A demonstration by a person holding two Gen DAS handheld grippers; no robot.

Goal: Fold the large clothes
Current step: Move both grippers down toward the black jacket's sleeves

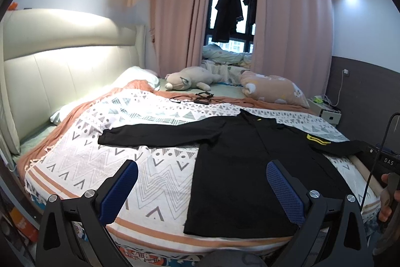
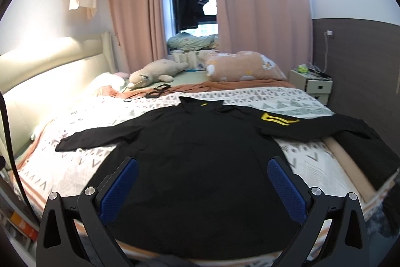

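Observation:
A large black long-sleeved shirt (image 1: 240, 167) lies flat on the patterned bedspread (image 1: 140, 142), collar toward the far side, both sleeves spread out. A yellow emblem (image 1: 316, 139) marks its right sleeve. It also shows in the right wrist view (image 2: 195, 162), with the emblem (image 2: 277, 119) on the sleeve. My left gripper (image 1: 202, 173) is open and empty, above the shirt's left hem edge. My right gripper (image 2: 203, 173) is open and empty, above the shirt's lower middle.
The padded headboard (image 1: 62, 71) runs along the left. A plush toy (image 1: 192, 79), a pink pillow (image 1: 272, 89) and black cables (image 1: 200, 98) lie at the far side of the bed. A bedside cabinet (image 2: 311, 84) stands at the right. Pink curtains (image 1: 180, 11) hang behind.

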